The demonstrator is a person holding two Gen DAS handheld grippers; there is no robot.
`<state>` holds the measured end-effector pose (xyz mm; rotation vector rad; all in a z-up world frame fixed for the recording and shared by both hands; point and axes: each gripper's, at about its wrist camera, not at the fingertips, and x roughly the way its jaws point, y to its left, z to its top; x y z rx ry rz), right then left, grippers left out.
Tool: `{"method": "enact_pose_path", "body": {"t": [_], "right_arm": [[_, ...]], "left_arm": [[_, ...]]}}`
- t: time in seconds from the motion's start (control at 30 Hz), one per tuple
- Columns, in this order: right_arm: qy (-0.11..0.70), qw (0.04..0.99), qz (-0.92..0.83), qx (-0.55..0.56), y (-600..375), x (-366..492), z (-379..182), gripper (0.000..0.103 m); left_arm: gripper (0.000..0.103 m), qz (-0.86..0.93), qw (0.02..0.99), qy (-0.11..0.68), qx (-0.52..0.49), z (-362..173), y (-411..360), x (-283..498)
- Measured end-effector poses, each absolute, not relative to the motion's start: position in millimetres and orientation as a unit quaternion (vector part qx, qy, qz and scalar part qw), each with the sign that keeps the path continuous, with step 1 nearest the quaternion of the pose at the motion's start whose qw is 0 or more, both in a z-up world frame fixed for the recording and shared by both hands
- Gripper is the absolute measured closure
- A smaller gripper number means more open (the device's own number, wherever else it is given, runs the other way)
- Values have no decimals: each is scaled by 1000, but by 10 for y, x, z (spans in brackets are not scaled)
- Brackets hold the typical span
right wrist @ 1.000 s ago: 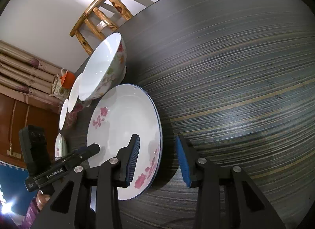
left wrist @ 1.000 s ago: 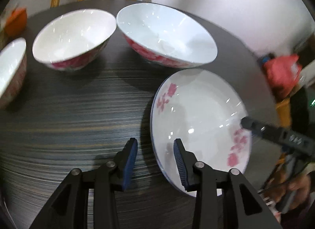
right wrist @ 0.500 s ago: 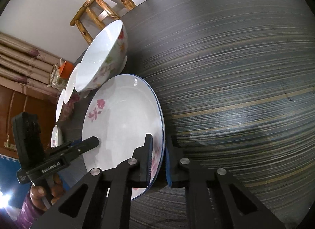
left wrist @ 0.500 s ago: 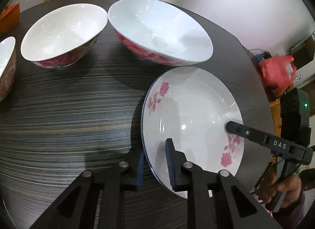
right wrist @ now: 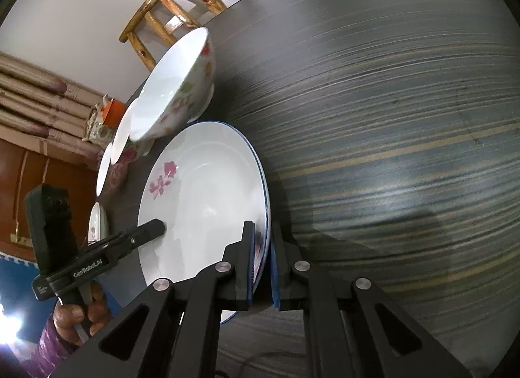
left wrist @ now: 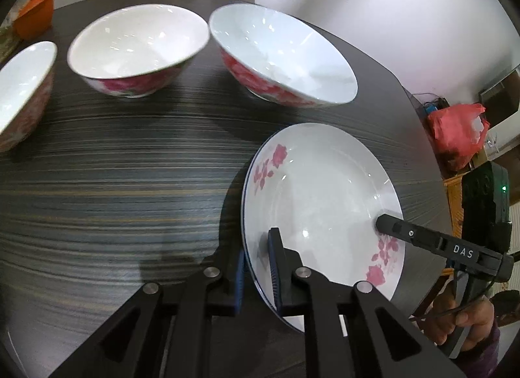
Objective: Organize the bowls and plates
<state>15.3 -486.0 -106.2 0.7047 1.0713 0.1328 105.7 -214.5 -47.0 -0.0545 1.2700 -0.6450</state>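
Gripping the same white plate point(left wrist: 318, 195) from opposite sides, both grippers meet over a dark, striped counter point(left wrist: 113, 189). The left gripper point(left wrist: 256, 267) straddles the plate's near-left rim, one pad on the white inside and the other under the edge; its jaws are closing on that rim. The right gripper point(right wrist: 261, 261) has its jaws clamped fully on the rim at the other side, beside a pink flower print. In the left wrist view the right gripper's black finger point(left wrist: 409, 231) reaches onto the plate's inner face from the right, with a hand point(left wrist: 461, 319) around its handle below. In the right wrist view the left gripper's finger point(right wrist: 143, 231) lies on the plate from the left.

The plate has a thin blue edge line and pink flowers at two spots, and sits near the counter's edge. Whether it rests on the counter or is lifted cannot be told.

Just behind it stands a large bowl point(left wrist: 282, 59) with red flowers outside. To its left is a medium bowl point(left wrist: 136, 52), and further left a third bowl point(left wrist: 22, 85), cut off by the frame. An orange box point(left wrist: 34, 18) sits at the far left edge. A wooden chair point(right wrist: 172, 7) stands beyond the counter, and a red bag point(left wrist: 458, 130) lies off to the right.
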Motion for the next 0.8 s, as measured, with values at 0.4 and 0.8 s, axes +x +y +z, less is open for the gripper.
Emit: {"method": "enact_pose_path", "body": {"t": [0.4,0.8], "right_arm": [[497,799,111,318,-4230,275,-813,93],[502,791,207,283,-2764,807,-459,93]], "left_arm": [[90,-245,788,562,-57,-187,-1467,977],[90,-129,830,530,-114,215,142,1020]]}}
